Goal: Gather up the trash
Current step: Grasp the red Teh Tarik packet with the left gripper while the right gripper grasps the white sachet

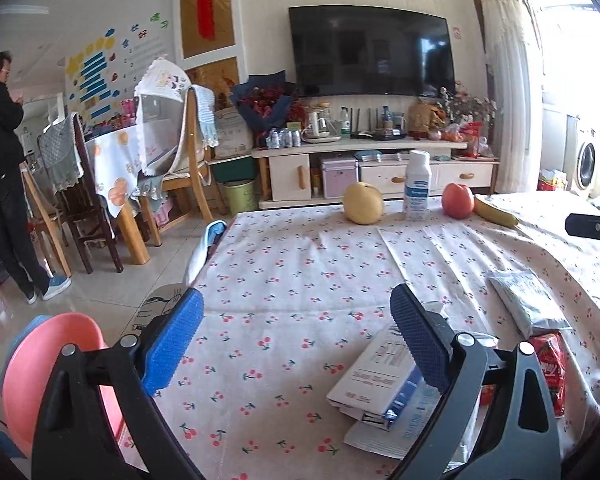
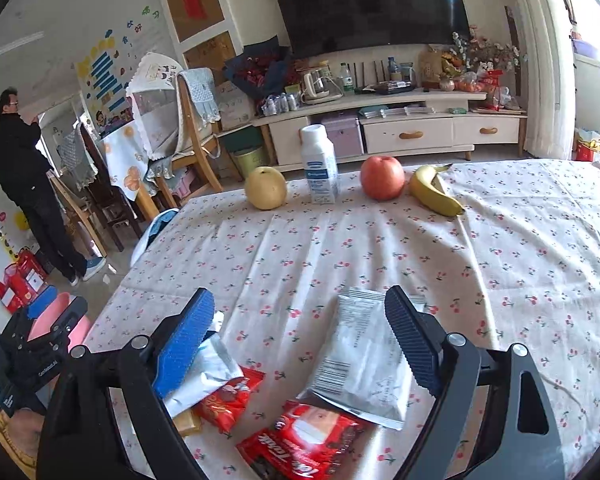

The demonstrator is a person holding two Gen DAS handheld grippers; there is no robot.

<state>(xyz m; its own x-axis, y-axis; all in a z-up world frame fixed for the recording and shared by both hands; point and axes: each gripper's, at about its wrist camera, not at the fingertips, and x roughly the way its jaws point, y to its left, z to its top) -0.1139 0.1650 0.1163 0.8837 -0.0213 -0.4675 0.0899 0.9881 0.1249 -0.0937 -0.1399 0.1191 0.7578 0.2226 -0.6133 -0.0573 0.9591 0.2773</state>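
I hold both grippers low and tilted down over the table (image 2: pixel 500 240). My right gripper (image 2: pixel 300 320) is spread wide and empty; the white wrapper (image 2: pixel 360 364) lies between its fingers, a red wrapper (image 2: pixel 300 444) at bottom centre, another (image 2: pixel 228 400) beside the left finger. My left gripper (image 1: pixel 296 320) is spread too, empty, the flattened box (image 1: pixel 380 376) under its right finger. No print is readable.

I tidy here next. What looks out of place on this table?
Empty wrappers litter the near edge: a white pouch, red wrappers and a flattened carton. The fruit and milk bottle stand tidy at the far edge.
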